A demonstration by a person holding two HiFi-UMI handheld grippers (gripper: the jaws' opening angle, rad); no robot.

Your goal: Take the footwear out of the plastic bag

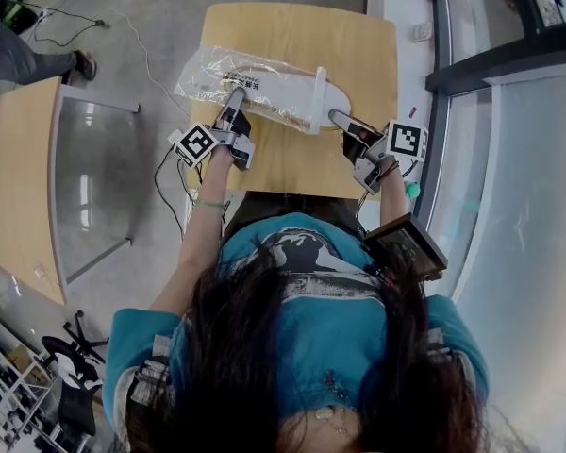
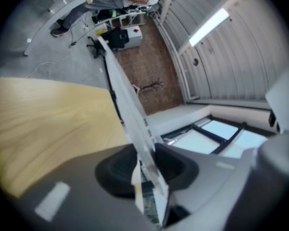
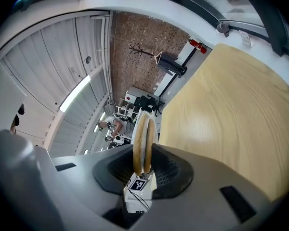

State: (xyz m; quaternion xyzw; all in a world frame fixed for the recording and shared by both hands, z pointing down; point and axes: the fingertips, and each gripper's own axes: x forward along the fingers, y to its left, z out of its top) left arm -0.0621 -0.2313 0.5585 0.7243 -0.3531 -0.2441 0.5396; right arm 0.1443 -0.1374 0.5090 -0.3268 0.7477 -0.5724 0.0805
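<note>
1. Lying across the upper middle of the head view, the plastic bag (image 1: 215, 75) rests flat on the wooden table (image 1: 292, 31), with its long side running left to right.
2. The footwear (image 1: 336, 96), a pale, flat pair, sits partly inside the bag. Its right end pokes out of the bag's mouth toward the right side of the table, and a white band crosses it near the opening.
3. The left gripper (image 1: 238, 95) reaches onto the bag from its lower edge, left of the frame's centre.
4. In the left gripper view, the left gripper (image 2: 147, 170) has its jaws pinched on a thin sheet of the clear plastic bag (image 2: 127, 109). The sheet stands edge-on from between the dark pads and runs up toward the upper left, with the table (image 2: 38, 119) at the left of the frame.
5. The right gripper (image 1: 337, 117) meets the exposed end of the footwear, right of centre in the head view.
6. In the right gripper view, the right gripper (image 3: 143, 170) is clamped on the footwear (image 3: 143, 138). Two thin tan-edged soles, pressed together, rise edge-on from between the pads at lower centre, and the table (image 3: 231, 100) fills the right of the frame.
7. The two grippers are apart, with the bag's mouth between them.
</note>
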